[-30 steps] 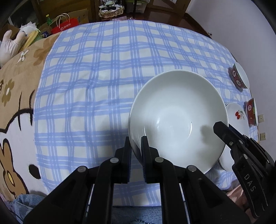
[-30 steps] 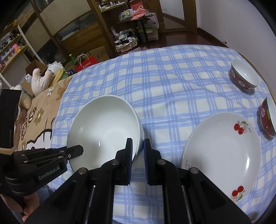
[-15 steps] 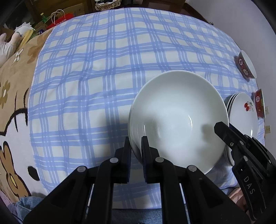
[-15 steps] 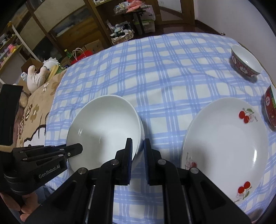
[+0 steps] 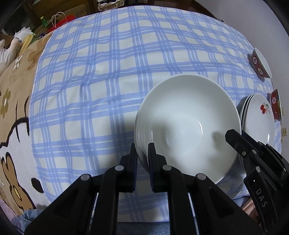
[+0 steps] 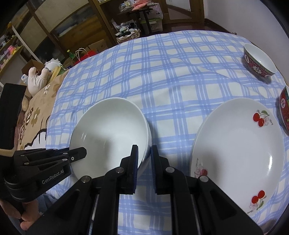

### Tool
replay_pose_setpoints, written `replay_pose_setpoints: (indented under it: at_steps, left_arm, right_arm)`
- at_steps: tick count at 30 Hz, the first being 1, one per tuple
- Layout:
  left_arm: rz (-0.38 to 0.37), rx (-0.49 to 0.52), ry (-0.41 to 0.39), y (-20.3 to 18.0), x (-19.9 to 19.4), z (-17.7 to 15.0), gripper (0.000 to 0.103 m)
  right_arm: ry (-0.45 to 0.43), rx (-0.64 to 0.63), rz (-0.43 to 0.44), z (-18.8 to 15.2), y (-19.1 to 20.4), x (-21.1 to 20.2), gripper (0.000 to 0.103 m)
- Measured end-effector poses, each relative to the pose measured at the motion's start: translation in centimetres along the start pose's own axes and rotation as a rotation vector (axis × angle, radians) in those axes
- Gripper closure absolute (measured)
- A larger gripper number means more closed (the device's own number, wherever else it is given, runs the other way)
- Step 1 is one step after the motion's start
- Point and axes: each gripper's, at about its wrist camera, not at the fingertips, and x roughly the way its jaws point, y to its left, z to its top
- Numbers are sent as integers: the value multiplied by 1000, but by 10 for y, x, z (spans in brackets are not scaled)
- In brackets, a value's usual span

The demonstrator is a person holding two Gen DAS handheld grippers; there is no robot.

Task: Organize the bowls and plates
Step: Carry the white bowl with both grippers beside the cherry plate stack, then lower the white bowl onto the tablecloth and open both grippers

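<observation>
A large white bowl point(image 5: 187, 124) is held above the blue checked tablecloth point(image 5: 112, 59) by both grippers. My left gripper point(image 5: 141, 153) is shut on its near-left rim. My right gripper point(image 6: 144, 157) is shut on its right rim; the bowl also shows in the right wrist view point(image 6: 110, 133). A stack of white cherry-print plates point(image 6: 236, 146) lies to the right of the bowl and shows in the left wrist view point(image 5: 258, 115). Two red patterned bowls stand at the right: one far point(image 6: 258, 61), one at the edge point(image 6: 285, 108).
The cloth point(image 6: 171, 72) covers a round table. A brown cartoon blanket point(image 5: 12, 108) lies to the left. A plush toy point(image 6: 38, 76), bags and wooden shelves point(image 6: 72, 21) stand beyond the table. A wall point(image 5: 252, 16) runs along the right.
Both grippers have lifted the white bowl; the table looks farther below. The bowl has come a little nearer the cherry plates.
</observation>
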Motion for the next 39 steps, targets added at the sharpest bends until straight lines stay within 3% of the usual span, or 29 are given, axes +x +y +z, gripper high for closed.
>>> replay_pose_setpoints:
  at_steps: [18, 31, 39]
  left_arm:
    - [-13, 5, -5, 4, -1, 3, 91]
    - [-8, 19, -99, 3, -24, -5, 87]
    - [-11, 41, -148, -5, -38, -5, 85]
  right_arm:
    - [9, 19, 32, -1, -6, -1, 88]
    - [-29, 24, 31, 4, -8, -18, 88]
    - [-73, 73, 18, 15, -31, -40, 88]
